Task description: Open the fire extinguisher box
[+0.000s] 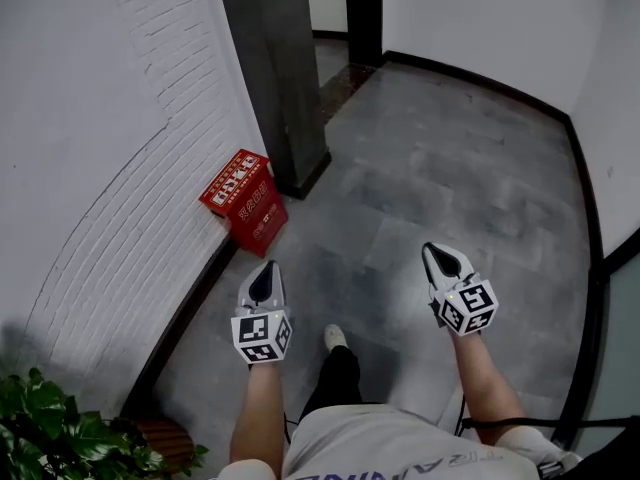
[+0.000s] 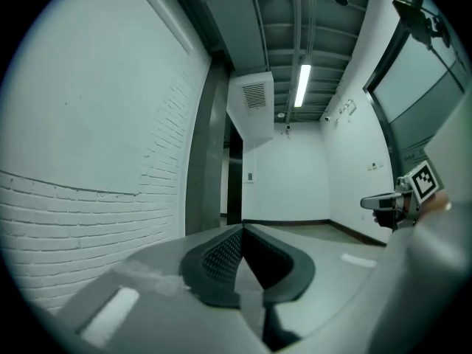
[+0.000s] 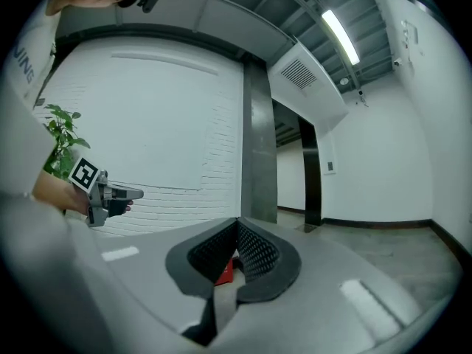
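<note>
Fire extinguisher box (image 1: 245,200), red, on floor (image 1: 420,168) ahead-left of left tongs (image 1: 266,268) and right tongs (image 1: 432,252), both pressed together, empty; best spread before nearing its lid (image 1: 236,182).

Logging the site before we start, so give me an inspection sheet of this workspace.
Surface: grey tiled floor.
Job's things: red fire extinguisher box on the floor against the white brick wall, beside the dark pillar; looks shut.
Clutter: nothing seen.
Grippers: left gripper and right gripper in the air, fingers together, empty, away from the box.
Cables: thin dark cord by the right arm.
Surroundings: green plant at lower left.
</note>
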The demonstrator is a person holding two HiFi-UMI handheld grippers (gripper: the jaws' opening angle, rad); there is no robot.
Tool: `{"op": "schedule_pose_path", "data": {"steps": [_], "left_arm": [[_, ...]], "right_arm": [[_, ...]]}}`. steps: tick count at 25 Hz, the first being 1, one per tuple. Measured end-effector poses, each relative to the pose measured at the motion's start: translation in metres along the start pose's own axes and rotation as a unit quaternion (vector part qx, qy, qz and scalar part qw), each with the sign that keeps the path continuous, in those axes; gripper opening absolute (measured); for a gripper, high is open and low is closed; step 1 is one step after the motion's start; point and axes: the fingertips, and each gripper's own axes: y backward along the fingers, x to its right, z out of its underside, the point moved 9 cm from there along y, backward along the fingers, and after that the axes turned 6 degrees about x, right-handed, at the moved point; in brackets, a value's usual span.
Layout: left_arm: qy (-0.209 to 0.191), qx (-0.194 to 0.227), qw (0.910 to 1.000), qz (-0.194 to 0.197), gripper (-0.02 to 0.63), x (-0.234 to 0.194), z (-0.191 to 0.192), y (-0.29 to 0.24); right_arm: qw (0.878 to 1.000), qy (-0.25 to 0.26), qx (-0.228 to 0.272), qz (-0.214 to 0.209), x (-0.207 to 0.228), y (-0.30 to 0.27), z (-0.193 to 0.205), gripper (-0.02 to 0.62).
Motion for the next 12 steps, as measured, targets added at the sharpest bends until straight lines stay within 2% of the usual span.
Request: {"op": "schedule_pose_path", "data": {"steps": [5,8,12], "left_arm": [[0.015,-0.008,0.9998,-0.006,0.005,-0.027,0.009,-0.064],[0.013,-0.005,0.9998,-0.011,0.005,-0.054,0.005,-0.112],[0.008,0.001,0.9994,-0.035,0.005,-0.107,0.002,-0.17]], "right_arm": [[1.0,-0.002,-0.012,0.0,0.03,-0.062,0.009,0.006],[1.0,0.0,-0.012,-0.005,0.045,-0.121,0.004,0.006],[1.0,0.002,-0.009,-0.016,0.057,-0.212,0.0,0.006]]}}
